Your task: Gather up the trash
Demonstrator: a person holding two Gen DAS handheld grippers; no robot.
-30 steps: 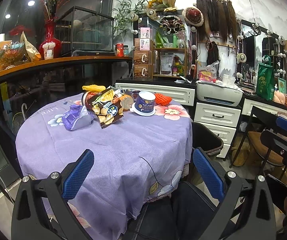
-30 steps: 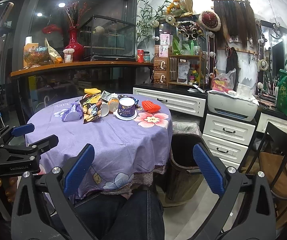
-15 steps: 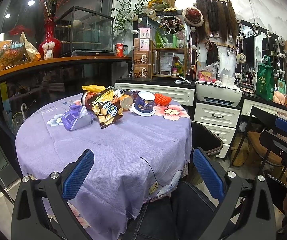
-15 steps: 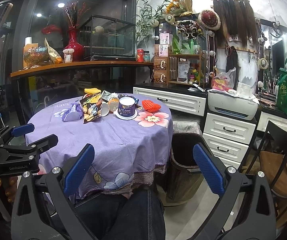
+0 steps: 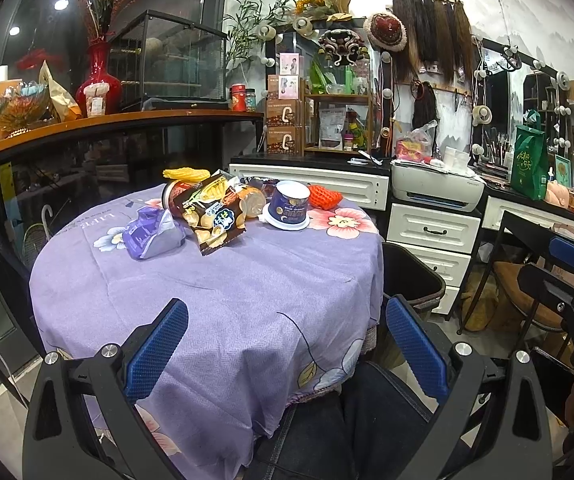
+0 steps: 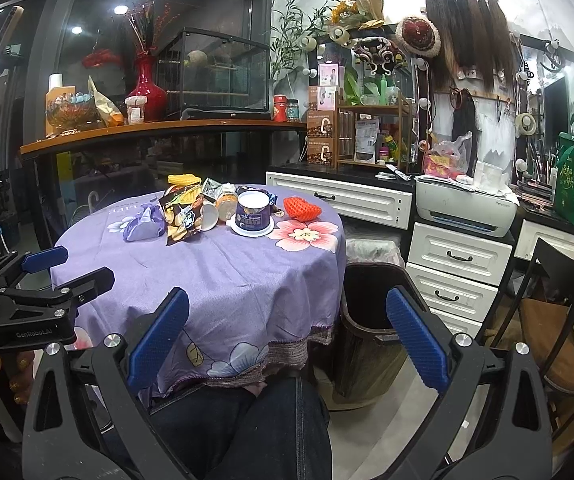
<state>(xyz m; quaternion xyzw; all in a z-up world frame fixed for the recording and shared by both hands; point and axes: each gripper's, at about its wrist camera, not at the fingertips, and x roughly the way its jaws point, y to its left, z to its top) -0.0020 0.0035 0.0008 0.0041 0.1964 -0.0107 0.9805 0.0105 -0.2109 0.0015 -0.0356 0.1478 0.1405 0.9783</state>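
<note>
The left gripper (image 5: 287, 344) had its two fingers spread wide apart with nothing between them; each blue pad (image 5: 157, 354) was a ribbed rubbery strip on a black frame. The right gripper (image 6: 287, 340) was parted just as widely and was likewise empty, hovering over the person's dark denim lap (image 6: 243, 420).

Beyond the fingers lay a round table (image 5: 215, 304) under a purple woven cloth printed with flowers. The trash sat clustered at its far side: one crumpled purple wrapper (image 5: 149, 232), one glossy dark snack bag (image 5: 211, 216) printed with chips, one blue paper tub (image 5: 289, 204) standing upside down, one red foam fruit net (image 5: 325, 197), one yellow foam net (image 5: 185, 174), and a few cups tipped on their sides behind the bag, too overlapped to count.

One dark, open-topped bin (image 6: 375, 312) stood on the floor just beside the table's right edge, in front of white drawers (image 6: 459, 272).
</note>
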